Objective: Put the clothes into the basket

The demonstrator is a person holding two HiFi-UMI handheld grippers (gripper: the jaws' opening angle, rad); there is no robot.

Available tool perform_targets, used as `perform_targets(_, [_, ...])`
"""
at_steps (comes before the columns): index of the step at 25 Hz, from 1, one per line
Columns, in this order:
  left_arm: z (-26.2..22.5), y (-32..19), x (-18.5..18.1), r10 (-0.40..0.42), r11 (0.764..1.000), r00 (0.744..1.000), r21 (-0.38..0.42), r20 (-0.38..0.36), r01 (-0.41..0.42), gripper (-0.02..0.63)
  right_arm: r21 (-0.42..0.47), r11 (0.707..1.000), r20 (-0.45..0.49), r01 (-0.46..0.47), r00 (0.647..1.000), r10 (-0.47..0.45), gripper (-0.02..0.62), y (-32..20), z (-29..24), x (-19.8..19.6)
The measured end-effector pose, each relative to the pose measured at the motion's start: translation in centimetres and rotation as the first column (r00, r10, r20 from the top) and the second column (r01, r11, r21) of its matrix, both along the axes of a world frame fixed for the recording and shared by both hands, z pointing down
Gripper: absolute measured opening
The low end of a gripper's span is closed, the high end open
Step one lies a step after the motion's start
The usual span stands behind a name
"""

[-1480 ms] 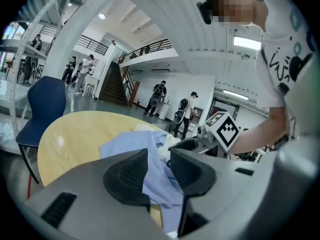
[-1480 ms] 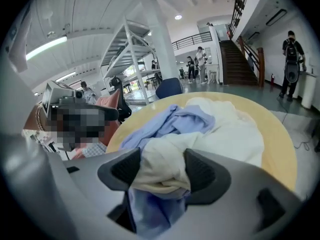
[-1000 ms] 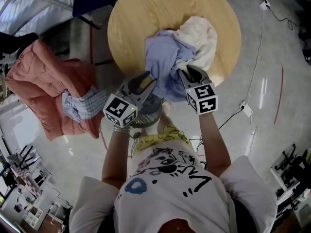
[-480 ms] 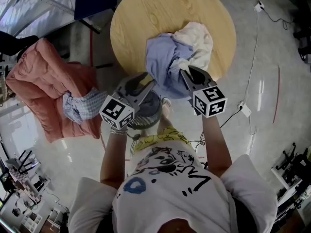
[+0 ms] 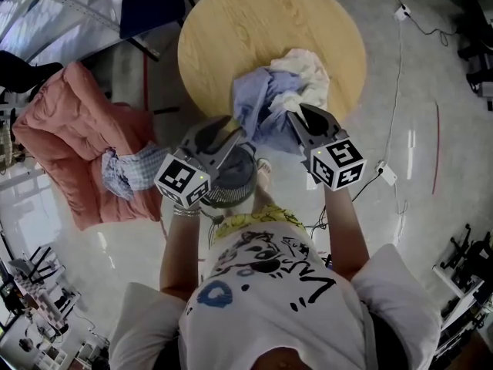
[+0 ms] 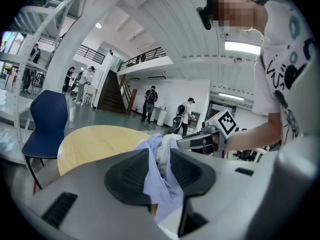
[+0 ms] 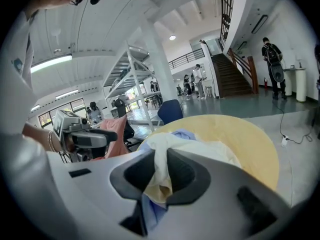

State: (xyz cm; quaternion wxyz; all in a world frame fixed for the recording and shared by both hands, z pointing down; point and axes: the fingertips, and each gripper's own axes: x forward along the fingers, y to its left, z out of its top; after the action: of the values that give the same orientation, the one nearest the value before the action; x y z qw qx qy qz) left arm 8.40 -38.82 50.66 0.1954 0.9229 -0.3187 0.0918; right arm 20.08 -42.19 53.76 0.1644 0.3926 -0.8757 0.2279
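A light blue shirt (image 5: 258, 99) and a cream cloth (image 5: 310, 69) lie bunched at the near edge of the round wooden table (image 5: 231, 29). My left gripper (image 5: 236, 135) is shut on a fold of the blue shirt (image 6: 156, 181), which hangs between its pads. My right gripper (image 5: 297, 115) is shut on the cream cloth (image 7: 162, 176); its jaws have just been closing on it, and blue fabric shows beneath. A grey round basket (image 5: 245, 182) stands on the floor below and between the grippers, partly hidden by the left one.
A pink quilted jacket (image 5: 69, 129) and a blue checked cloth (image 5: 127, 169) lie on a seat at the left. A dark blue chair (image 6: 47, 119) stands beyond the table. A power strip (image 5: 387, 173) with cables lies on the floor at the right. People stand far off.
Both grippers have risen with the cloth in them. The blue and cream bundle is pulled up and gathered tighter at the table's near edge.
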Motion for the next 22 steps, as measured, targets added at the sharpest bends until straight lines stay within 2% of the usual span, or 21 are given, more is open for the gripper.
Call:
perform_targets(9, [-3.0, 2.6, -0.4, 0.022, 0.999, 1.000, 0.032, 0.014, -0.022, 0.130, 0.082, 0.996, 0.006, -0.022, 1.000, 0.021, 0.078, 1.3, -3.9, 0.1])
perform_targets(16, [-4.7, 2.5, -1.2, 0.024, 0.998, 1.000, 0.062, 0.013, -0.024, 0.130, 0.154, 0.987, 0.019, -0.047, 0.999, 0.045, 0.077, 0.9, -7.3, 0.2])
perform_targets(22, [-6.4, 2.9, -1.9, 0.029, 0.996, 1.000, 0.086, 0.000, -0.028, 0.130, 0.234, 0.971, -0.027, -0.044, 0.998, 0.051, 0.077, 1.1, -10.3, 0.0])
